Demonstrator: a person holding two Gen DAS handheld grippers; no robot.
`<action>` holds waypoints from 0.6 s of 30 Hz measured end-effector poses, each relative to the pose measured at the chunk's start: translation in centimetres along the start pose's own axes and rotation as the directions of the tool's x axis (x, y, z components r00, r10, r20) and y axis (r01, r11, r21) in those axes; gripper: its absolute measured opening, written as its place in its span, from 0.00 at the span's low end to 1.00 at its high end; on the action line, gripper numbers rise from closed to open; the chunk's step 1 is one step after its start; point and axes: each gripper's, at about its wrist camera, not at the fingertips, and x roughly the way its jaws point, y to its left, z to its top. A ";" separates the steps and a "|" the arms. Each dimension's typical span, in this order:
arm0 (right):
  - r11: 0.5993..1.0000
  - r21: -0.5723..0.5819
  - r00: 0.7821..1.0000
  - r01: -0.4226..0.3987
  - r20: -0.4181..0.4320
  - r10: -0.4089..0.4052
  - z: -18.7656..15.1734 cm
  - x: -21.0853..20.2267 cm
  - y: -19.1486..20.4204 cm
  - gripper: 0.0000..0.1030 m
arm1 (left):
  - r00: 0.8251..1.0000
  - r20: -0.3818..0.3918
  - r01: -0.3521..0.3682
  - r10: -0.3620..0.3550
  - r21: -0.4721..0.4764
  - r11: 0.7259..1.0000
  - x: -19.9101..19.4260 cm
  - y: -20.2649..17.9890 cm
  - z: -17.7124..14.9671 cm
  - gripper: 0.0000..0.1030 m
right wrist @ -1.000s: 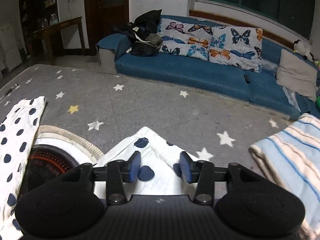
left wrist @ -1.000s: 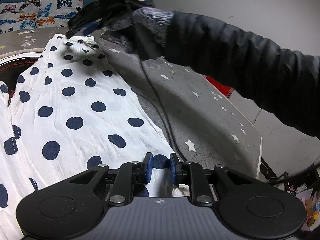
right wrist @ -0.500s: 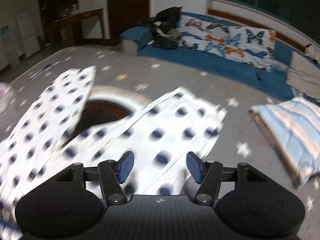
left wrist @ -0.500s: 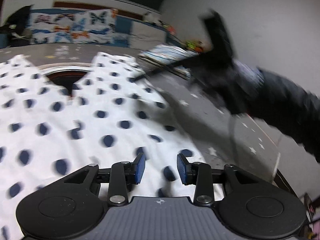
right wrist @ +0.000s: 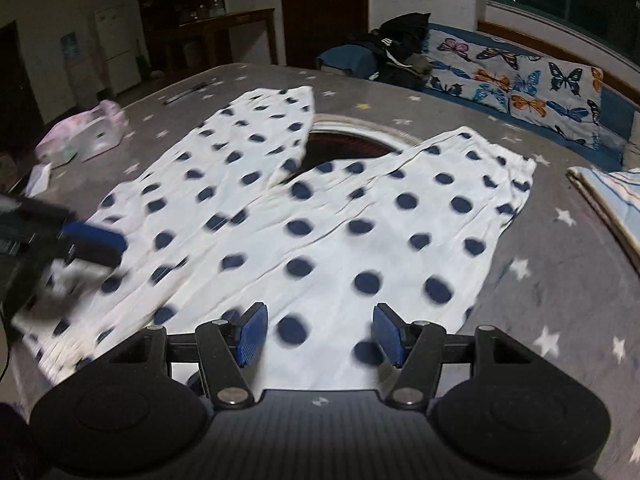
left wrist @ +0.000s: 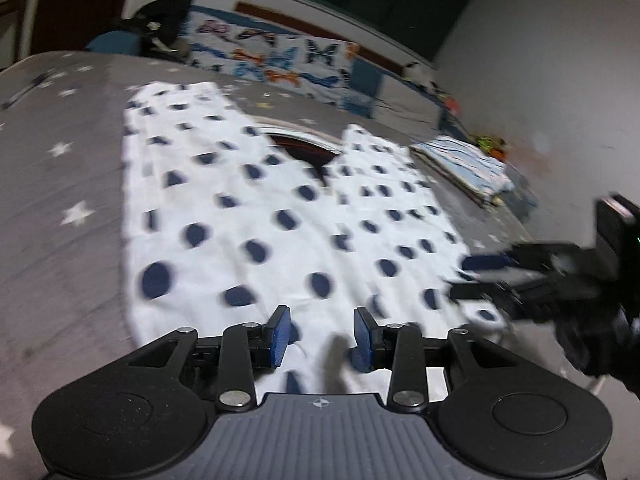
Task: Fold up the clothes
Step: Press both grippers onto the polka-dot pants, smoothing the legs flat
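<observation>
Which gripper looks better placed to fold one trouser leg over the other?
Probably either: both are open over the waist end of the polka-dot trousers. The right gripper sits squarely over its leg; the left gripper is blurred.

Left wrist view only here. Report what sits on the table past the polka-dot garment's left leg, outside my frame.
Observer: A pinkish see-through bag lies on the star-patterned cloth, apart from the polka-dot garment.
Operator: Now the right gripper. Mine shows only a blur.
Observer: The right gripper hangs over the garment's near edge, pads apart, gripping nothing.
Operator: Say what is behind the bag.
Observer: A dark wooden desk stands by the far wall.
</observation>
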 end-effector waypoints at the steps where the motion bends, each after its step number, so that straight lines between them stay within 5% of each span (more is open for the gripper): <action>1: 1.000 -0.009 1.000 0.008 -0.004 -0.008 -0.4 0.0 0.3 0.58 | 1.000 0.003 -0.010 0.010 -0.013 1.000 -0.3 0.5 -0.1 0.36; 10: 0.999 0.005 0.999 0.049 0.005 -0.049 -2.2 -0.9 0.7 0.61 | 0.994 0.077 -0.070 0.076 -0.078 0.995 -2.4 2.5 0.8 0.34; 15: 0.999 0.018 0.999 0.047 0.012 -0.047 -2.4 -0.8 0.9 0.61 | 0.939 0.153 -0.309 0.308 -0.019 0.951 -1.9 2.2 1.3 0.34; 18: 0.999 0.029 0.999 0.046 0.016 -0.046 -2.7 -0.7 0.9 0.62 | 0.935 0.140 -0.322 0.327 -0.054 0.945 -1.5 3.2 1.5 0.34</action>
